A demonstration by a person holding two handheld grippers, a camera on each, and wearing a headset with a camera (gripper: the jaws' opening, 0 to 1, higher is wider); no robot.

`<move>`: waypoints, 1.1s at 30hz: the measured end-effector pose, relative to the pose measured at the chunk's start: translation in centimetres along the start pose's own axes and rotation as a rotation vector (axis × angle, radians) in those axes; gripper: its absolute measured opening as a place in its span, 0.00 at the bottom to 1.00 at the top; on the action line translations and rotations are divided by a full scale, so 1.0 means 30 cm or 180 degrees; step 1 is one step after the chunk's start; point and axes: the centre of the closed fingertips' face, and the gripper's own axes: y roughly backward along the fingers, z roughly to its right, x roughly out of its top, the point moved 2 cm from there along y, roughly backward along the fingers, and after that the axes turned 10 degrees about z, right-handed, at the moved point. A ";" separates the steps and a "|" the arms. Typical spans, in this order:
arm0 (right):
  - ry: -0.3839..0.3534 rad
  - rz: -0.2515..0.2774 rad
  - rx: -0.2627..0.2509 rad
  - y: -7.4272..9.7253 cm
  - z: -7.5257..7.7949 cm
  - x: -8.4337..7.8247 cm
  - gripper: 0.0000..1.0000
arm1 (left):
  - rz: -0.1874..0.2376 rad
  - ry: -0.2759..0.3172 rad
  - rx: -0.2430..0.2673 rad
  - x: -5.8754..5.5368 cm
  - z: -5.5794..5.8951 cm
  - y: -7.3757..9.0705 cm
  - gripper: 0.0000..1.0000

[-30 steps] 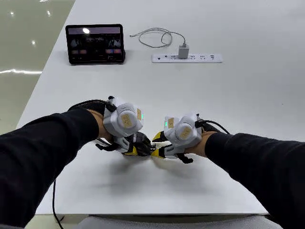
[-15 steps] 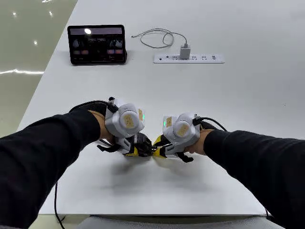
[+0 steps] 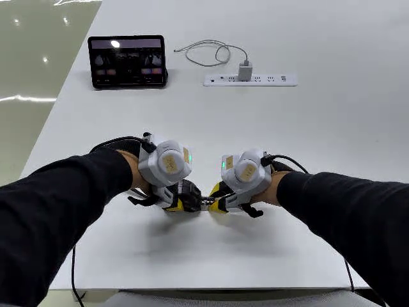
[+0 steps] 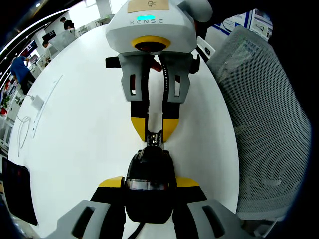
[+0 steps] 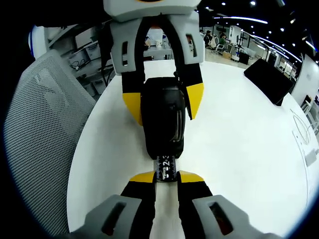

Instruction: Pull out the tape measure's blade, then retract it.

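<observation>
Black and squat, the tape measure (image 4: pixel 149 167) is clamped by its sides between the yellow-tipped jaws of the left gripper (image 4: pixel 150 182), close to the near edge of the white table (image 3: pixel 307 141). Whether its case rests on the tabletop or is held just above it cannot be told.

A short stretch of blade (image 5: pixel 166 168) is drawn out of the case, and printed numerals can be read on it in the right gripper view. It is pinched between the jaws of the right gripper (image 5: pixel 167 177), which are closed flat on it. The end hook is hidden between those jaws.

In the head view the two grippers are seen tip to tip. Their white housings cover most of the tape measure, so that only a dark sliver of the case is visible there, and the blade is reduced to a thin line. The hands are largely hidden behind the housings, and the arms are covered by black sleeves (image 3: pixel 64 198).

At the far side a tablet (image 3: pixel 128 61) is propped up, its screen too small to read. Beside it lies a power strip (image 3: pixel 250 79) with a charger (image 3: pixel 245 69) plugged in and a looped cable (image 3: pixel 204 51). A mesh chair (image 4: pixel 269 124) is seen beyond the table edge, partly cut off.
</observation>
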 end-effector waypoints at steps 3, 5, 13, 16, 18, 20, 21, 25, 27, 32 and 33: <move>-0.0032 -0.0024 0.0013 -0.001 -0.001 0.004 0.12 | -0.0007 0.0010 0.0005 -0.001 0.001 -0.001 0.32; -0.0060 0.0026 -0.0007 -0.012 -0.001 0.014 0.13 | -0.0005 0.0025 0.0008 -0.001 0.000 0.000 0.32; -0.0144 0.0125 -0.0098 -0.028 0.005 0.022 0.11 | 0.0015 0.0072 0.0042 -0.004 -0.001 0.002 0.32; -0.0082 0.0079 -0.0073 -0.026 0.004 0.021 0.11 | 0.0031 0.0081 0.0050 -0.003 -0.001 0.002 0.32; -0.0025 0.0068 -0.0060 -0.026 0.002 0.020 0.11 | 0.0036 0.0088 0.0056 -0.003 -0.002 0.002 0.32; -0.0048 0.0074 -0.0060 -0.022 0.005 0.016 0.11 | 0.0022 0.0075 0.0061 -0.003 0.001 0.002 0.32; -0.0060 0.0076 -0.0061 -0.019 0.006 0.014 0.11 | 0.0020 0.0070 0.0062 -0.002 0.002 0.002 0.32; -0.0086 0.0072 -0.0057 -0.001 0.007 0.003 0.11 | 0.0023 0.0083 0.0070 -0.002 0.001 0.002 0.32; -0.0087 0.0061 -0.0061 0.011 0.003 0.000 0.11 | 0.0016 0.0082 0.0067 -0.002 0.002 0.001 0.32; -0.0088 0.0039 -0.0062 0.017 0.006 -0.011 0.11 | 0.0011 0.0080 0.0055 -0.002 0.002 0.000 0.32; -0.0076 0.0036 -0.0061 0.019 0.005 -0.012 0.11 | 0.0009 0.0080 0.0055 -0.002 0.003 0.000 0.32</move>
